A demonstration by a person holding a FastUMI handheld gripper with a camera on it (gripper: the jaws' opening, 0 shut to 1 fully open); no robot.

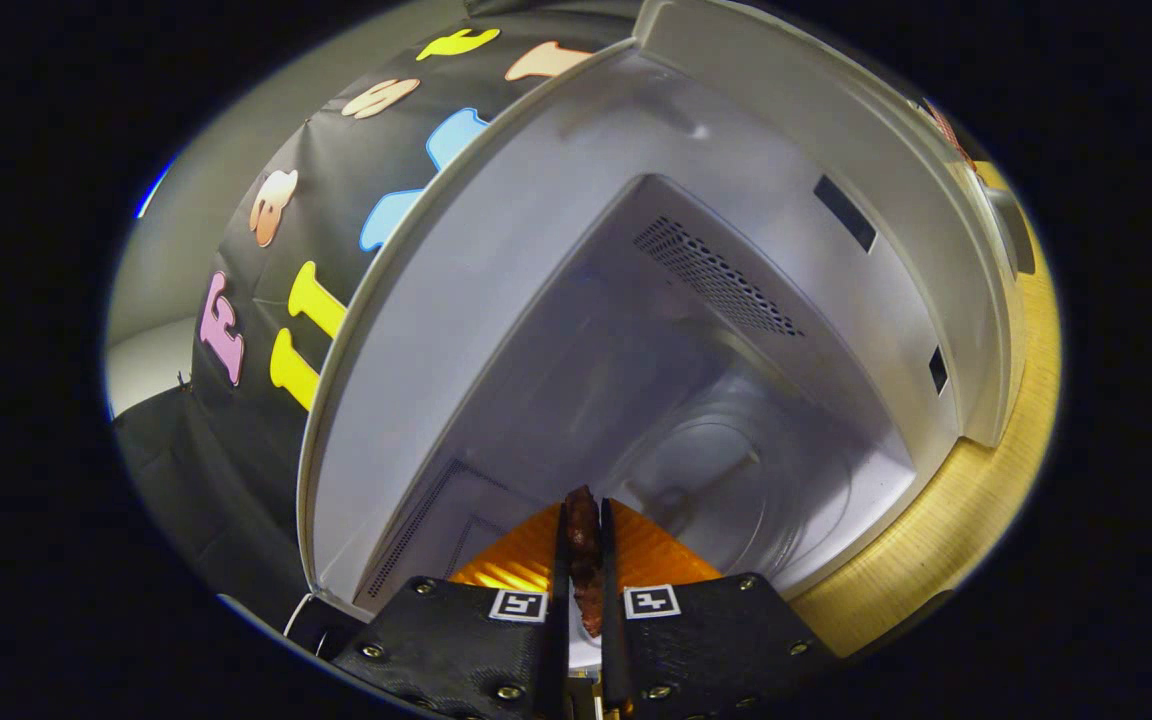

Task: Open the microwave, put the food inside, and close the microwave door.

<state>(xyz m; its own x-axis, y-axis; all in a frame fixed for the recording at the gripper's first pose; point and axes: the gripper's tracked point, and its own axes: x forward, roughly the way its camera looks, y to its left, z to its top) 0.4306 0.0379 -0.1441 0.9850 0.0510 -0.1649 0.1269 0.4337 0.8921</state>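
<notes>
The white microwave stands open, and I look straight into its pale cavity, strongly tilted. A round glass turntable lies on the cavity floor just beyond my fingers. A perforated vent panel shows on one inner wall. My gripper is at the cavity mouth, shut on a thin dark brown piece of food, which stands edge-on between the two fingers. The food's far end pokes slightly past the fingertips.
The microwave rests on a light wooden table. Its front frame carries two dark latch slots. The booth's black cloth wall hangs beside the microwave's outer side.
</notes>
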